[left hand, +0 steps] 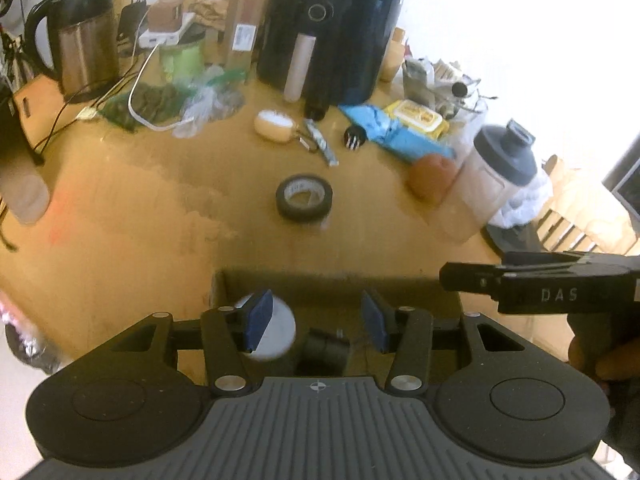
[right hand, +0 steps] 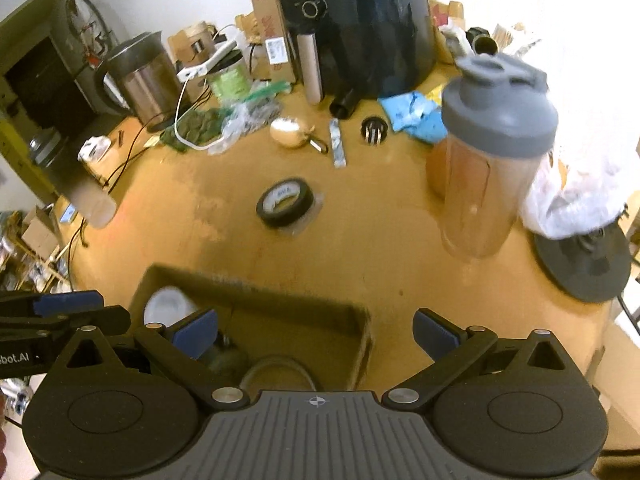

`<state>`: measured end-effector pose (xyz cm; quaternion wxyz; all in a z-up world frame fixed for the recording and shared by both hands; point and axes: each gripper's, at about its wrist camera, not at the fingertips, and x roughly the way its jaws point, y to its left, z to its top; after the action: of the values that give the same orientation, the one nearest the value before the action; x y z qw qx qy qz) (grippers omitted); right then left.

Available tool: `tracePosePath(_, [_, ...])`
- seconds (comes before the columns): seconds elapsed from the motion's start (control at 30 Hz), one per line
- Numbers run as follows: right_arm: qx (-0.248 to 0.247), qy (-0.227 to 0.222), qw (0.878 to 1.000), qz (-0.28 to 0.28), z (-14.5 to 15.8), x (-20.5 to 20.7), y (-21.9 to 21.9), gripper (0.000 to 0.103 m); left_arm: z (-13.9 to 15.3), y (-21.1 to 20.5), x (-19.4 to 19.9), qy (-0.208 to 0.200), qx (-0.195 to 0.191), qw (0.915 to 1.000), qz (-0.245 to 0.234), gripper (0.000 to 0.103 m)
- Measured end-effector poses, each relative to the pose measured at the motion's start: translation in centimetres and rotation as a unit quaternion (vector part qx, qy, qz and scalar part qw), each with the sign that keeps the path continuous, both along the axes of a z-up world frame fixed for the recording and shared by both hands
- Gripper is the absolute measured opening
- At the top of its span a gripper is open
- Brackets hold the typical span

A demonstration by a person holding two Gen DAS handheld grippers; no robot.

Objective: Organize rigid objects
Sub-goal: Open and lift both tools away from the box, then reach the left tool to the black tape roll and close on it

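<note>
A brown cardboard box sits at the near edge of the wooden table. It holds a white round lid, a dark cylinder and a ring-shaped item. My left gripper is open and empty above the box. My right gripper is open and empty over the box's right wall. A black tape roll lies mid-table. A clear shaker bottle with a grey lid stands at the right.
At the back stand a steel kettle, a black air fryer, a green tub, plastic bags and cables. A tan earbud case, a black plug, blue packaging and a brown lump lie nearer.
</note>
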<state>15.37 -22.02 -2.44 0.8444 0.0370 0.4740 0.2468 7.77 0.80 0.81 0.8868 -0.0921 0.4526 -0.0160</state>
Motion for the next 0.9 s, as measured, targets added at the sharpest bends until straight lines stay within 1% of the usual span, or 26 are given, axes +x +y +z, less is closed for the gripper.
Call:
tracePosePath(0.1, [0.001, -0.014, 1.000, -0.011, 1.0, 1.7, 0.9, 0.103, 0.4, 0.5, 1.6, -0.005, -0.001, 0.9999, -0.009, 0.049])
tracePosePath(0.27, [-0.003, -0.038, 0.999, -0.030, 2.2, 3.6, 2.1, 0.103, 0.6, 0.7, 3.4, -0.009, 0.011, 0.9994, -0.032, 0.049])
tracePosePath(0.4, [-0.015, -0.038, 0.998, -0.042, 1.7, 4.3, 2.3, 0.103, 0.0, 0.9, 4.0, -0.005, 0.019, 0.9991, -0.039, 0.049])
tracePosePath(0.5, [-0.029, -0.031, 0.998, -0.055, 1.2, 4.8, 2.2, 0.103, -0.6, 1.2, 4.5, 0.003, 0.020, 0.9988, -0.045, 0.049])
tracePosePath(0.63, [-0.041, -0.033, 0.996, -0.068, 1.0, 5.1, 1.8, 0.103, -1.4, 1.6, 5.2, 0.016, 0.022, 0.9982, -0.054, 0.049])
tracePosePath(0.73, [-0.048, -0.033, 0.995, -0.077, 0.7, 5.1, 1.5, 0.103, -2.0, 1.6, 6.0, 0.025, 0.030, 0.9975, -0.059, 0.049])
tracePosePath(0.9, [-0.050, -0.035, 0.992, -0.107, 0.5, 4.9, 0.4, 0.103, -2.5, 1.7, 7.2, 0.031, 0.036, 0.9967, -0.066, 0.053])
